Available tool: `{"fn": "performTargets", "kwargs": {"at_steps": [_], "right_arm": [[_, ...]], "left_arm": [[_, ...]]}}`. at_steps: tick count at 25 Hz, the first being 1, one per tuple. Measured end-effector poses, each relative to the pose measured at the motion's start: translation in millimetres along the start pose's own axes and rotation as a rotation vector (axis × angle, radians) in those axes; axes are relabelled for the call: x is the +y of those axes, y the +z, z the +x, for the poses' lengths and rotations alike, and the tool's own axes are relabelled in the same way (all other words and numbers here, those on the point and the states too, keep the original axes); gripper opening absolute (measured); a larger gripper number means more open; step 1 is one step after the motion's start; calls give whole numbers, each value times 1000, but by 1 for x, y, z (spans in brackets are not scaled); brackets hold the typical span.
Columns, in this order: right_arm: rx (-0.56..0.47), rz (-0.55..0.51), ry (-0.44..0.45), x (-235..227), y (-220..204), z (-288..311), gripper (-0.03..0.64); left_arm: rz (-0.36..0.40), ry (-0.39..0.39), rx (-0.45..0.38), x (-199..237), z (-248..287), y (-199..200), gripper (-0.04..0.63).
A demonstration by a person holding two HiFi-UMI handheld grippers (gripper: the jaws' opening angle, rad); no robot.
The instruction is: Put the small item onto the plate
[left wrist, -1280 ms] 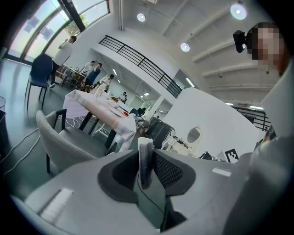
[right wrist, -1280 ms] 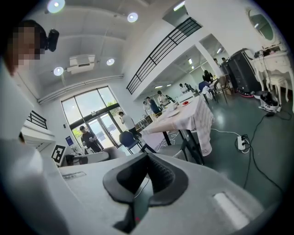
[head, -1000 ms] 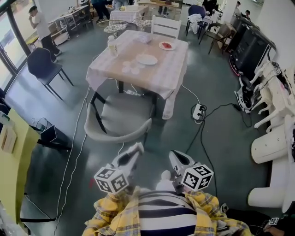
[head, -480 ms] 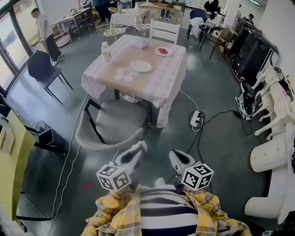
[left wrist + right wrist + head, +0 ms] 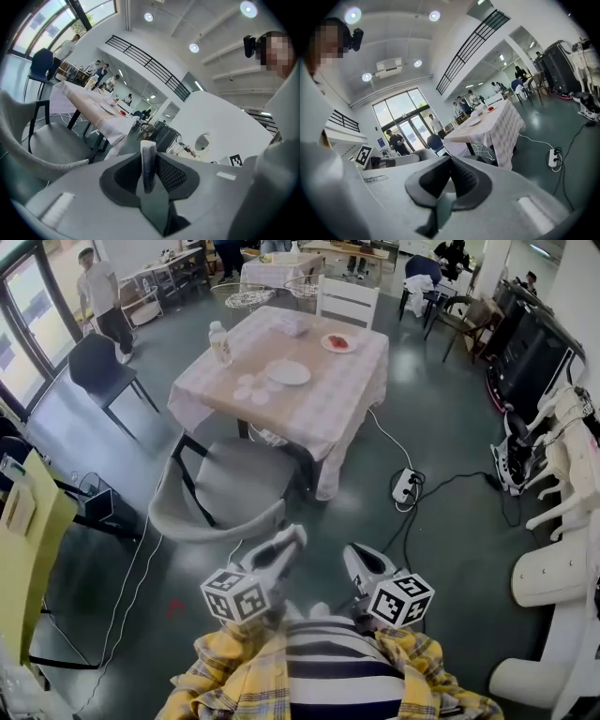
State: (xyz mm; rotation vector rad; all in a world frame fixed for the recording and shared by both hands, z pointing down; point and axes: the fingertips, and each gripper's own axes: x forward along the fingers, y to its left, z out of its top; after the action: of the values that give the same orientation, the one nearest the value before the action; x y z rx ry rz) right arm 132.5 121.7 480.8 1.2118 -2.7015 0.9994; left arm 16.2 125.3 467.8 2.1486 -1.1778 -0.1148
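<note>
Far ahead in the head view stands a table with a checked cloth (image 5: 333,399). It bears a white plate (image 5: 288,372), several small white discs (image 5: 249,388), a clear bottle (image 5: 219,342) and a second plate with red food (image 5: 338,342). Both grippers are held close to the person's striped chest, well short of the table. My left gripper (image 5: 292,538) points toward the grey chair; in the left gripper view (image 5: 149,157) its dark pads clamp a thin pale flat piece (image 5: 148,161) standing upright. My right gripper (image 5: 353,557) has its jaws together with nothing between them (image 5: 450,161).
A grey armchair (image 5: 225,488) stands between me and the table, a white chair (image 5: 347,301) behind it. A power strip (image 5: 404,486) and cables lie on the floor to the right. White machine shells (image 5: 562,456) line the right side. A yellow table (image 5: 23,559) is at the left.
The view has crept forward and shifted, so table and armchair sit slightly lower. The person at the far left has walked right. Both grippers keep their place and jaw state.
</note>
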Motion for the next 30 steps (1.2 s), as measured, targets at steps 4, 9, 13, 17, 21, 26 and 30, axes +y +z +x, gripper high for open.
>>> {"fn": "performTargets", "kwargs": {"at_steps": [4,9,13,17,21,26,30], "right_arm": [[-5,15,13,-4,2,3,-3],[-9,32,5,-14,10,13,-3],[1,25,-9,-23,16,25,-3],[7,6,-19,-32,31,45,-3],[24,-4,-38,-46,46,65,-3],[37,-43,-16,-44,67,101,-3],[49,-71,-17,-47,82,128,-3]], "left_arm": [[14,17,4,2,3,5,89],[21,37,8,12,11,17,88],[-1,36,15,26,29,22,87],[-8,14,21,36,49,36,87],[-21,-4,19,44,70,50,88],[-29,-5,-3,65,90,76,87],[-36,-14,-11,78,101,93,87]]}}
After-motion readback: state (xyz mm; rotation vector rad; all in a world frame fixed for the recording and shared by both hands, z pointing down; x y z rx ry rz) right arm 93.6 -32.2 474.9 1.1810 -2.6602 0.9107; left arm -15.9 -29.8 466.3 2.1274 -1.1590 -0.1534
